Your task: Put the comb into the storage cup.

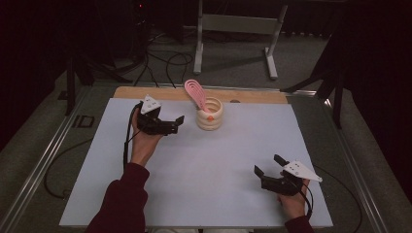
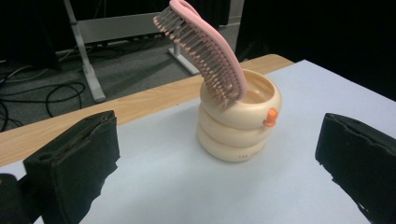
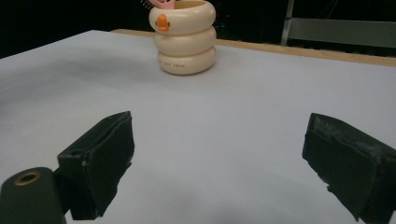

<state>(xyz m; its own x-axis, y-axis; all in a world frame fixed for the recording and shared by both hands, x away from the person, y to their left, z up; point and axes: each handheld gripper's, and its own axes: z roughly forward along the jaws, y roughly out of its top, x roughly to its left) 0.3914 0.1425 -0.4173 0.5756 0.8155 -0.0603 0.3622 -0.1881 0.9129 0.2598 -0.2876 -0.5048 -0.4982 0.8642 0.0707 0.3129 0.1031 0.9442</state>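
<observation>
A cream cup point(image 1: 210, 116) made of stacked rings, with a small orange knob, stands at the back middle of the white table sheet point(image 1: 194, 170). A pink hairbrush point(image 1: 194, 91) leans out of it, bristle head up and tilted to the left. My left gripper point(image 1: 176, 124) hovers just left of the cup, open and holding nothing; in its own view the cup point(image 2: 239, 122) and brush point(image 2: 205, 49) sit between the jaws, a little ahead. My right gripper point(image 1: 268, 165) rests open near the front right, with the cup point(image 3: 184, 37) far ahead of it.
A wooden strip point(image 1: 243, 95) edges the table's far side. Beyond it stand a grey frame point(image 1: 238, 24) and loose cables point(image 1: 165, 63) on the carpet. Metal rails point(image 1: 43, 160) run along both table sides.
</observation>
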